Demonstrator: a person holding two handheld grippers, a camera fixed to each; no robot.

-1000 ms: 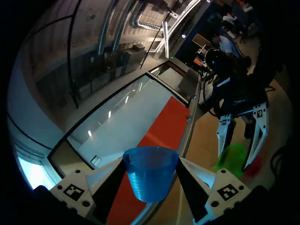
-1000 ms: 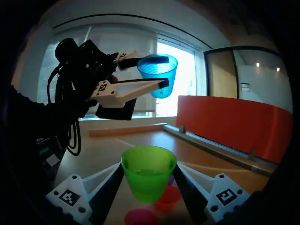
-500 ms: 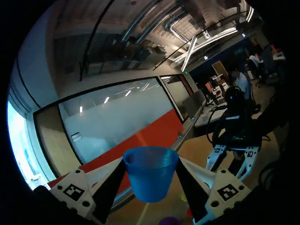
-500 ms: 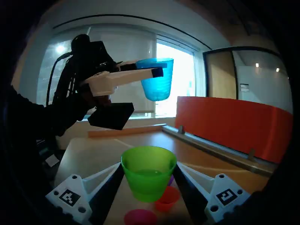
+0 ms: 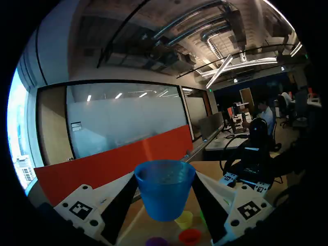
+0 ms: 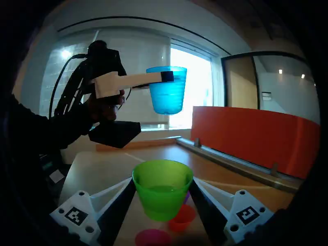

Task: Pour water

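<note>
My left hand-held gripper (image 5: 165, 178) clamps the blue cup (image 5: 165, 199) upright, high over the desk (image 6: 102, 164), level so nothing spills. My right hand-held gripper (image 6: 162, 182) grips the green cup (image 6: 162, 205), water (image 6: 162, 189) inside, low, clear of the desk's railed edge, likely as receiver.

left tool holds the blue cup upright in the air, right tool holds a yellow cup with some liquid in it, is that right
Not quite. The cup in the right tool is green, not yellow: the right gripper view shows the green cup with some liquid in it. The rest holds: the left tool holds the blue cup upright in the air.
</note>
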